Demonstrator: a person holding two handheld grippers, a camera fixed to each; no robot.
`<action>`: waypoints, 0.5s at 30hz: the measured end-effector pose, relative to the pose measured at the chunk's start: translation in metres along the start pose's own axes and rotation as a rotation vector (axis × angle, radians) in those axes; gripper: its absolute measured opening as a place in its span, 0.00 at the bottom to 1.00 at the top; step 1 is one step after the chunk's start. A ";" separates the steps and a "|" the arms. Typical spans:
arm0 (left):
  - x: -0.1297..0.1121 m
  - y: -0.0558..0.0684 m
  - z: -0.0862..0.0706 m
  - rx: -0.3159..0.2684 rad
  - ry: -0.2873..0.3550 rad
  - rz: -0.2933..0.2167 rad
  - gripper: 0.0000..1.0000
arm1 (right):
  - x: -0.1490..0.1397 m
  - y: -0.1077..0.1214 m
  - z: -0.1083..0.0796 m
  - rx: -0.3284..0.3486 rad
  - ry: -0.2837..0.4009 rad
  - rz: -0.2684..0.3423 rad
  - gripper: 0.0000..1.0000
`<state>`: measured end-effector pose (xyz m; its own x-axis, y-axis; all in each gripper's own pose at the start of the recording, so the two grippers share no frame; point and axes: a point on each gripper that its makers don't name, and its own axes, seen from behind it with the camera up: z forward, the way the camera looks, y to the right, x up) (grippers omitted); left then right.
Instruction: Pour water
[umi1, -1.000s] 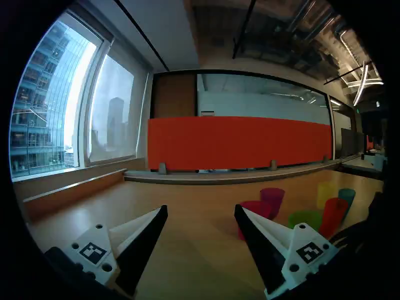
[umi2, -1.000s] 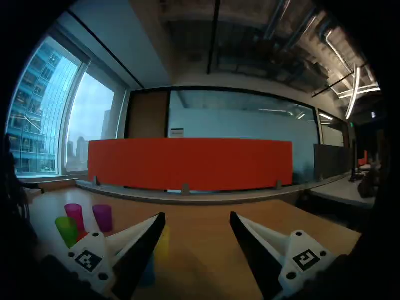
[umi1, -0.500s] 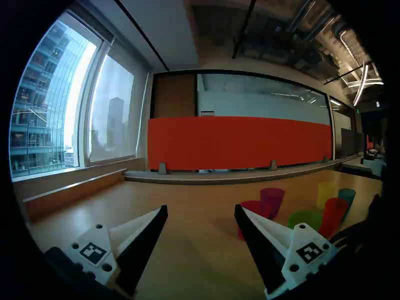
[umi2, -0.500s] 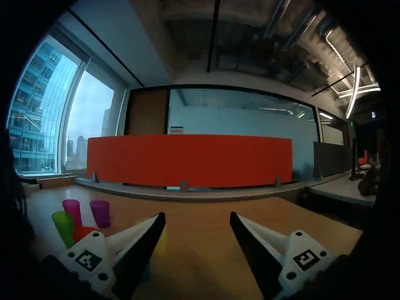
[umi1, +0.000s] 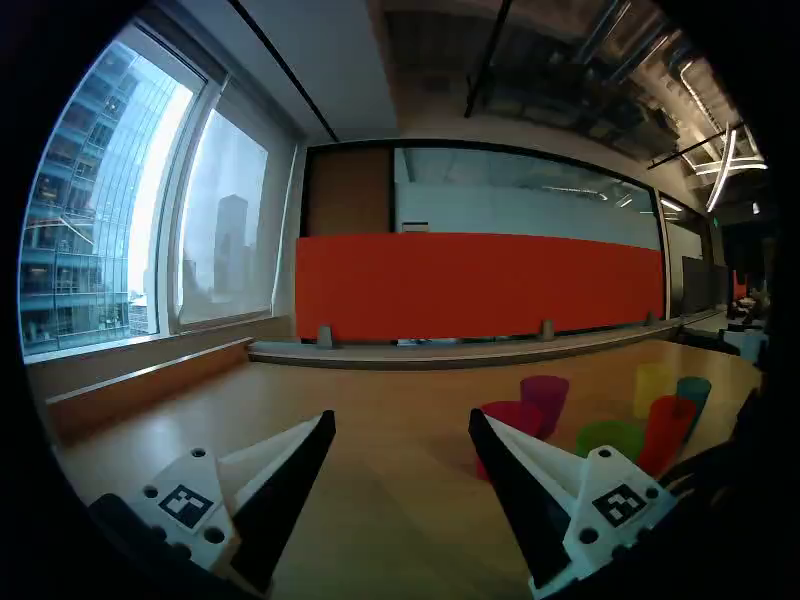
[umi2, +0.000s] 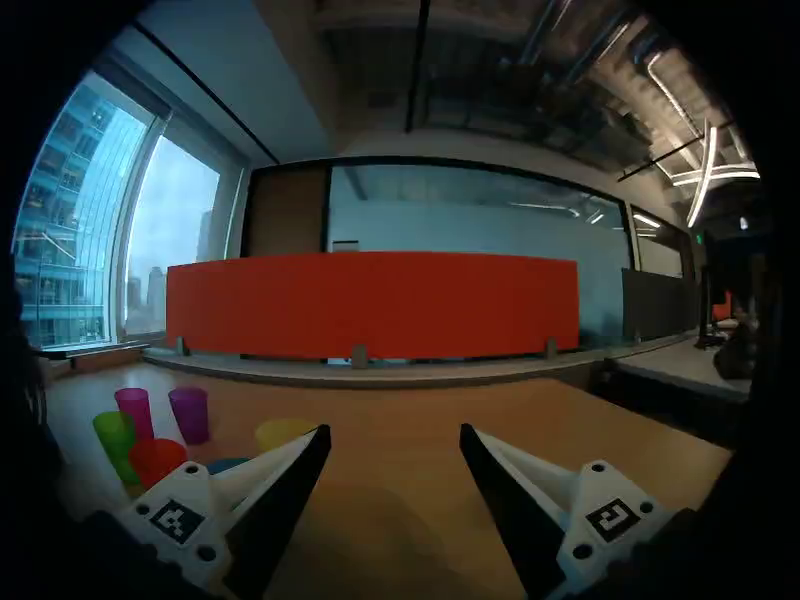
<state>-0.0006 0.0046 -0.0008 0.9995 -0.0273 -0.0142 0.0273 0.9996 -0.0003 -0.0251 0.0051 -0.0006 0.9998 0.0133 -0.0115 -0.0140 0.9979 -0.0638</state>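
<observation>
In the left gripper view my left gripper is open over the wooden table with nothing between its fingers. Several coloured cups stand to its right: a crimson cup just beyond the right finger, a magenta cup, a green cup, an orange-red cup, a yellow cup and a teal cup. In the right gripper view my right gripper is open and holds nothing. The cups lie to its left: magenta, purple, green, red, yellow.
An orange divider panel runs along the table's far edge, with glass walls behind it. Tall windows stand to the left. Bare wood lies ahead of both grippers. Another desk stands off to the right.
The right gripper's view has tipped downward: panel and cups sit higher in the frame, and the yellow and red cups have come out from behind its left finger. The left gripper stays still.
</observation>
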 end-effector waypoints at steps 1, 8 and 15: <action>0.000 0.000 0.000 0.000 0.000 0.000 1.00 | 0.000 0.000 0.000 0.000 0.000 0.000 1.00; 0.000 0.000 0.000 0.000 0.000 0.000 1.00 | -0.005 0.002 0.000 -0.004 -0.005 0.000 1.00; 0.000 -0.001 0.000 0.000 0.000 0.000 1.00 | -0.007 0.004 -0.001 -0.002 -0.010 -0.001 1.00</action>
<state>-0.0005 0.0041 -0.0009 0.9995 -0.0272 -0.0142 0.0272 0.9996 -0.0003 -0.0318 0.0087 -0.0015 0.9999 0.0128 -0.0016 -0.0129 0.9978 -0.0657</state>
